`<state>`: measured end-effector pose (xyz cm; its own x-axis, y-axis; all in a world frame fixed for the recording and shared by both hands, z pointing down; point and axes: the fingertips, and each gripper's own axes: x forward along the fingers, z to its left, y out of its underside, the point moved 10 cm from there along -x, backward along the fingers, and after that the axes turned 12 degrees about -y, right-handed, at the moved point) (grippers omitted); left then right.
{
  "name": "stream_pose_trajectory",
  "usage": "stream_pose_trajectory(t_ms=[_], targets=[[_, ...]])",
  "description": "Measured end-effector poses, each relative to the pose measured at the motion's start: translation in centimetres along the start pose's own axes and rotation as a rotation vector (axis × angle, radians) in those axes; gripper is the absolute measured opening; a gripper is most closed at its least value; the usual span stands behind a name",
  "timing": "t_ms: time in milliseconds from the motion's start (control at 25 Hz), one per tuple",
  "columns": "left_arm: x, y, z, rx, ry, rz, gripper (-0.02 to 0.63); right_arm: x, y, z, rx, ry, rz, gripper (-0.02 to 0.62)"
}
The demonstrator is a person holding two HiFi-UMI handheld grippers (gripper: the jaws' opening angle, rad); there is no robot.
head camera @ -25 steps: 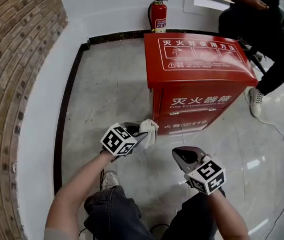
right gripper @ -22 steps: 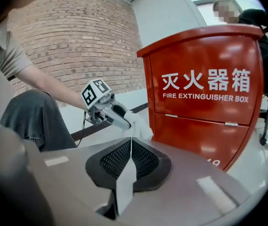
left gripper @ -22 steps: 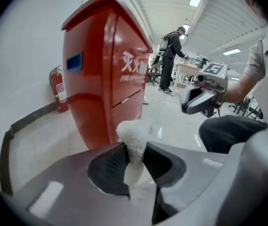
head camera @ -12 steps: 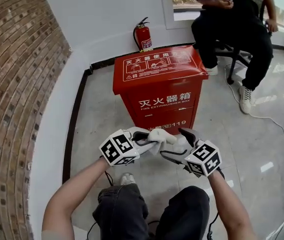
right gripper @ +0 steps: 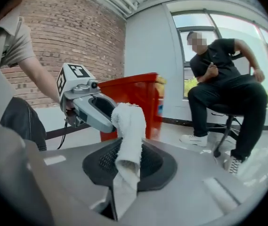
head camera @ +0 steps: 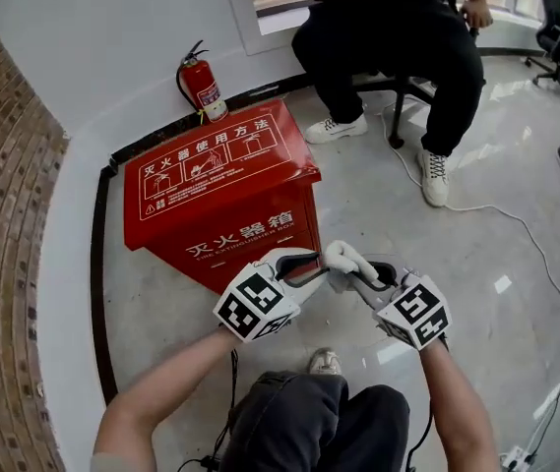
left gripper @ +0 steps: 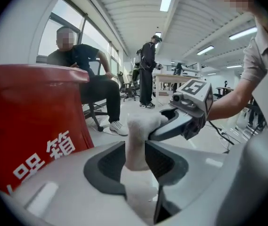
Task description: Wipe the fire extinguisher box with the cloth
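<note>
The red box (head camera: 222,190) stands just ahead of the left gripper (head camera: 314,266) and right gripper (head camera: 358,278), both pinching one cloth (head camera: 343,256). Open floor (head camera: 358,190) lies to its right, up to the shoes (head camera: 435,177) of a seated person (head camera: 398,28).

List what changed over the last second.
The right gripper swung in toward the left gripper and shut on the cloth, which the left still clamps. The fire extinguisher box stays untouched on the floor.

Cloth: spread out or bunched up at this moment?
Bunched up. The cloth is a rolled white wad clamped by both the left gripper and the right gripper, held off the fire extinguisher box.
</note>
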<state>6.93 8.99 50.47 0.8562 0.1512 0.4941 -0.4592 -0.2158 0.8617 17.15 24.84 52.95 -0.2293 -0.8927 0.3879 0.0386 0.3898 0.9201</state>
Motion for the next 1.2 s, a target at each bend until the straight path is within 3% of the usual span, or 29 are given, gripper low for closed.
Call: stream_pose_trajectory(t_ms=[120, 200, 480, 800, 1000, 1200], targets=[[2.9, -1.4, 1.3, -0.027, -0.089, 0.083, 0.1, -2.4, -1.6, -4.1, -0.006, 0.046, 0.049, 0.086], [3.9, -2.2, 1.9, -0.044, -0.128, 0.137, 0.014, -2.3, -3.8, -5.9, -0.034, 0.022, 0.099, 0.087], [3.4, -5.0, 2.8, -0.299, -0.146, 0.258, 0.002, 1.3, -11.4, -10.4, 0.008, -0.133, 0.166, 0.087], [5.9, -7.4, 2.4, -0.459, -0.181, 0.308, 0.002, 6.4, -12.9, -16.5, -0.017, -0.258, 0.167, 0.084], [8.9, -7.9, 3.1, -0.5, -0.317, 0.298, 0.002, 10.2, -14.3, -21.1, -0.094, -0.35, 0.119, 0.083], [10.7, -7.7, 3.1, -0.565, -0.397, 0.307, 0.002, 14.2, -15.2, -25.2, -0.146, -0.368, 0.072, 0.083]])
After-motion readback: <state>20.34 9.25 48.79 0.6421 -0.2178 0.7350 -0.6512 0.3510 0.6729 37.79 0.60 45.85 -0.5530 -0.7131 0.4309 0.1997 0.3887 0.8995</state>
